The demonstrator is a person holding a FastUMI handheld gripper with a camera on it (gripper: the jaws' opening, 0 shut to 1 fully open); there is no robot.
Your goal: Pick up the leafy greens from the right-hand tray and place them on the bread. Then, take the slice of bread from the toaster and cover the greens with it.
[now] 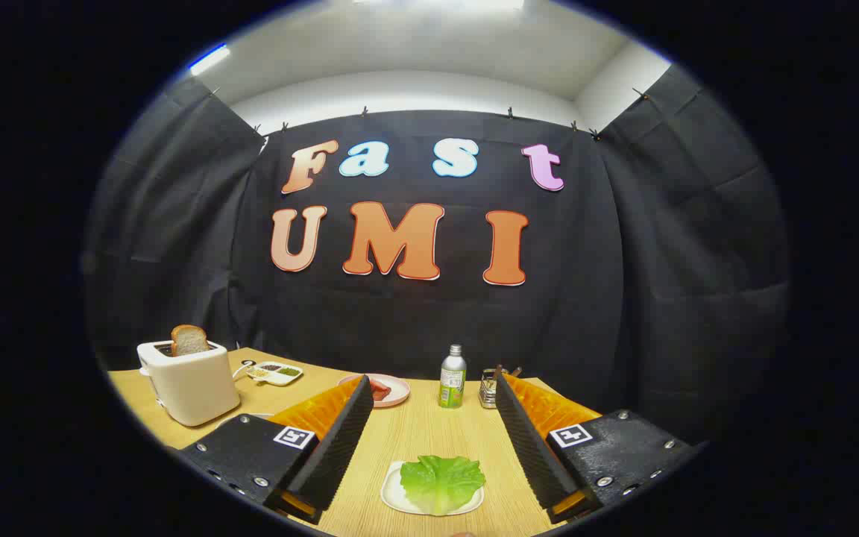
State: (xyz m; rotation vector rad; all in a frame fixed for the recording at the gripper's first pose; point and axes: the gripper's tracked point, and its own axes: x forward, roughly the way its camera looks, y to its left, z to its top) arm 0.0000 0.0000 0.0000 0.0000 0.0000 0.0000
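Leafy greens (441,481) lie between open claw (429,440) fingers.

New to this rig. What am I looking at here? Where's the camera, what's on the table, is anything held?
There is no robot arm: a person carries a two-finger gripper by hand. The fisheye camera rides on it and looks forward along the two fingers, which frame the lower part of the view. They stand wide open and hold nothing.

Between the fingers, on the wooden table, a lettuce leaf lies on a small white tray. Beyond the fingers stand a toaster with a slice of bread sticking up from it, a small divided dish, a pink plate, a bottle and a small metal rack.
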